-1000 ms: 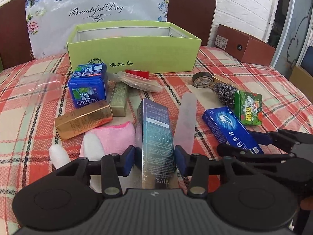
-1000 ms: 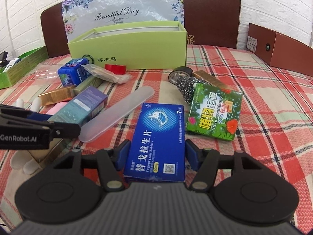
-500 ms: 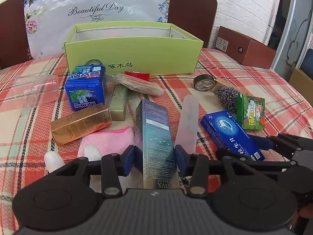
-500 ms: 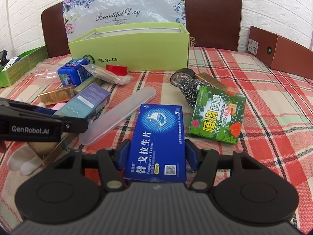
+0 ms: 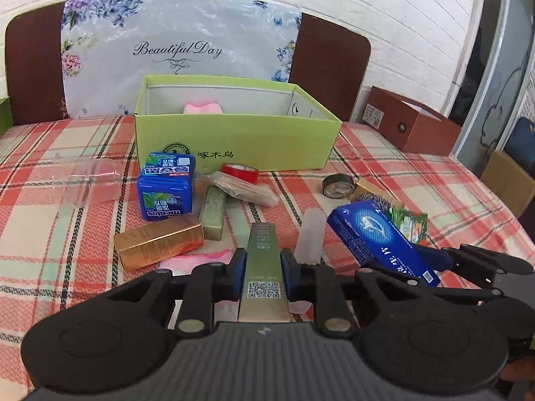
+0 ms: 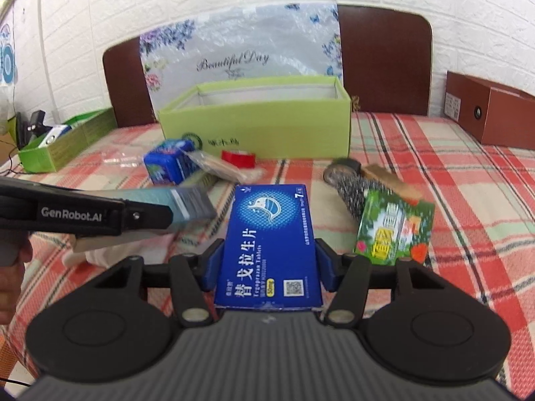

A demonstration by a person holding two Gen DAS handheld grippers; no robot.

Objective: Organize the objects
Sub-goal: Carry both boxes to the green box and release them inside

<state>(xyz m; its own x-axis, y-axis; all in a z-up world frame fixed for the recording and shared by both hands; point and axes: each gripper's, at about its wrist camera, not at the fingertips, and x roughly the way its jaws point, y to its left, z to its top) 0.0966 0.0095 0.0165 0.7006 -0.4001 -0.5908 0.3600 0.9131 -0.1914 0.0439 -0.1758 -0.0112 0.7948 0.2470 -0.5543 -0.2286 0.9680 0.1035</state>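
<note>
A: Which step is the person working through?

B: Both tools are carrying something. The left gripper (image 5: 264, 275) is clamped on a slim teal carton (image 5: 264, 267), turned so its narrow gold edge with a QR code is facing up. The right gripper (image 6: 269, 265) is pinching a blue tablet box (image 6: 271, 244) by its long sides. Both boxes are sitting above the checked tablecloth (image 5: 40, 207), near its front and well short of the green box (image 5: 234, 140).

A: So the carry is the step in hand?

B: That is how it is looking. The next move probably calls for bringing each box over the green box's near wall and only then parting the fingers. Something pink is already lying inside it.

A: What writing is showing?

B: The green box is bearing a round emblem and "啄木鸟". The backdrop (image 5: 180, 46) is reading "Beautiful Day". The blue tin (image 5: 165, 188) is showing "mentos", upside down. The tablet box is carrying "替戈拉生片", "Tegoprazan Tablets" and a "7". The left tool's side, seen from the right wrist, is reading "GenRobot.AI". The green packet (image 6: 394, 230) has Chinese characters too blurred to read.
</note>
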